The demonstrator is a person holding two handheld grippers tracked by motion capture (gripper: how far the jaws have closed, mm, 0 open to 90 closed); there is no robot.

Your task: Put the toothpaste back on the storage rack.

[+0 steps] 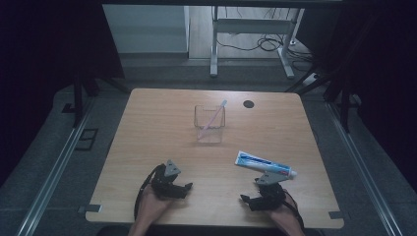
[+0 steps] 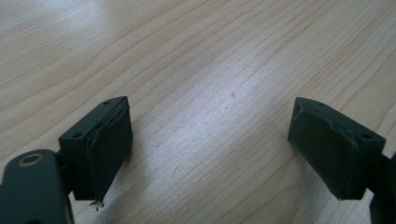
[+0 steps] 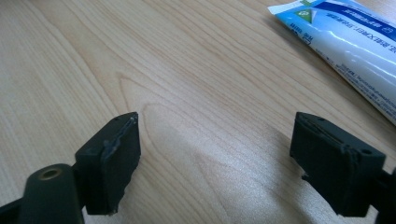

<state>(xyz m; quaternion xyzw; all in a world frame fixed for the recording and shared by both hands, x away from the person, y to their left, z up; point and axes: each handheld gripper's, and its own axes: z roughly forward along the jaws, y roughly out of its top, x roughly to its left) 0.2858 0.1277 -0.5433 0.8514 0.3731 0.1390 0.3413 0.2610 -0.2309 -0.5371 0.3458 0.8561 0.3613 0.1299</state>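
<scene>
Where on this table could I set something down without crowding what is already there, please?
The left half of the table is bare, from the clear cup across to the left edge. Bare wood also lies between the two grippers. It is tighter on the right, where the toothpaste tube lies just beyond the right gripper.

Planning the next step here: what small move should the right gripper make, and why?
Probably ease the right gripper toward the toothpaste tube: its jaws stand open with nothing between them, and the tube lies flat on the table just beyond it.

Toothpaste tube (image 3: 355, 44): printed text, too blurred to read.
</scene>
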